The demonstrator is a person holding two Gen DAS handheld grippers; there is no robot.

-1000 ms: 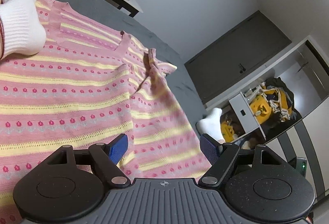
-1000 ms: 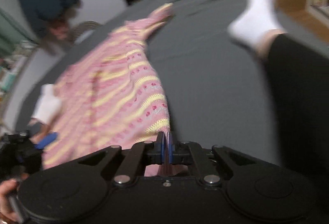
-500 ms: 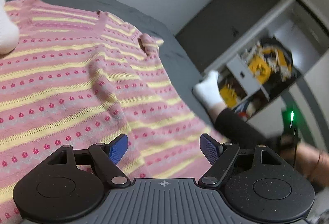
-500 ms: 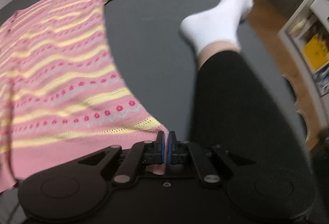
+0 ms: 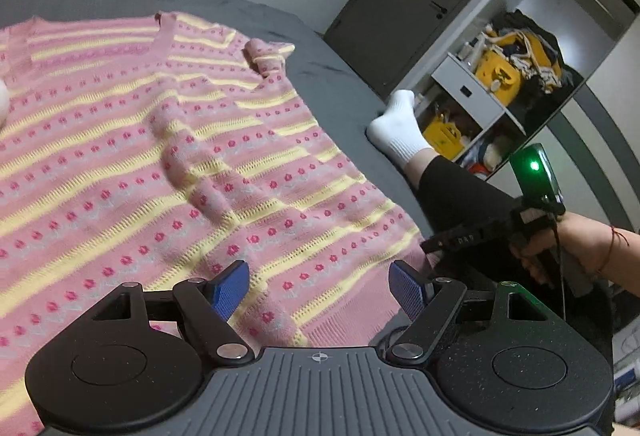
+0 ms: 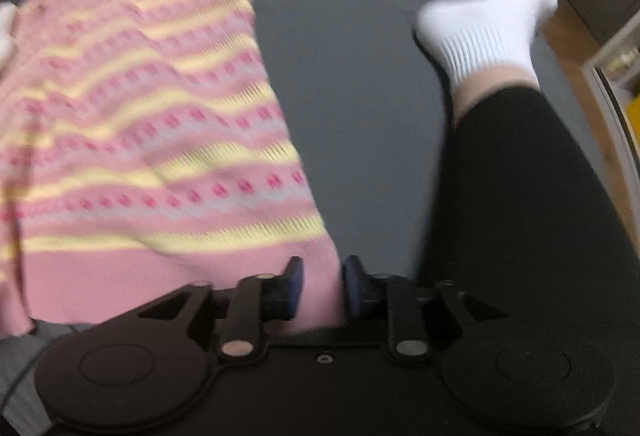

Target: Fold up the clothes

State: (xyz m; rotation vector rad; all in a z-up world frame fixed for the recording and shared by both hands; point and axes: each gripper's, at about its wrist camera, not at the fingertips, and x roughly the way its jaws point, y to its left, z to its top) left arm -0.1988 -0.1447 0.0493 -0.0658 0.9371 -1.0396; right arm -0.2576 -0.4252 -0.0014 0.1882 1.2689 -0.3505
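A pink knit sweater (image 5: 168,139) with yellow stripes and red dots lies spread flat on the dark grey bed (image 5: 340,75). My left gripper (image 5: 320,286) is open just above the sweater's lower hem, with nothing between its blue pads. My right gripper (image 6: 322,288) sits at the hem's right corner. Its fingers stand slightly apart, with the plain pink hem of the sweater (image 6: 140,115) still lying between them. In the left wrist view the right gripper (image 5: 430,246) shows at that same corner, held by a hand (image 5: 560,248).
A person's leg in black leggings (image 6: 520,195) with a white sock (image 6: 484,23) rests on the bed right of the sweater. Another white sock (image 5: 2,103) touches the sweater's left edge. An open shelf with yellow items (image 5: 492,75) and a dark door (image 5: 412,3) stand beyond.
My right gripper's fingers, shut on the hem corner before, have parted. The sweater has been drawn flatter toward me. My left gripper has swung right, staying open.
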